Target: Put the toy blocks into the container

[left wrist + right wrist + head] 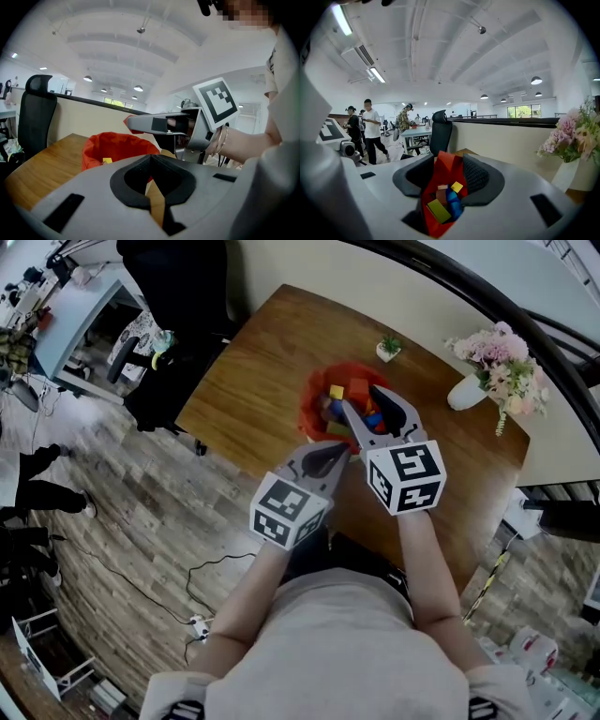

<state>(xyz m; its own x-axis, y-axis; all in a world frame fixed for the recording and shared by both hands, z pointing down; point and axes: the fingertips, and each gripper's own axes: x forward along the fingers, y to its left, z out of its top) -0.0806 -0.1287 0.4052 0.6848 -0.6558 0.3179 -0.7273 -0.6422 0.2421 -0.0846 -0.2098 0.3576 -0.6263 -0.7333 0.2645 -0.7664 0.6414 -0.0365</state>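
- The wooden table (253, 399) shows no loose block on its bare wood, so the task looks close to finished. That is only a judgement: the person's arms and both grippers cover the near strip, and a stray block could lie under them.
- The red container (311, 409) stands toward the middle of the table with its mouth open upward. In the head view the grippers hide its near wall.
- The right gripper (361, 397) hovers over the container's mouth. Its jaws are parted to a middling width and nothing sits between the pads. Its own view looks through the gap at the contents below. With the drop-in step apparently over, the next move calls for a check of the table. These parted jaws would go to any block found, or lift clear if none is.
- The left gripper (343, 454) hangs just beside the container on the person's side. Its jaws are drawn together at the tips and hold nothing, and only a slit of table wood shows through them.
- The toy blocks (451, 199) lie heaped inside the container, with green, blue, yellow and a brownish one visible. The right gripper's jaws cut off the rest, so their number cannot be told.
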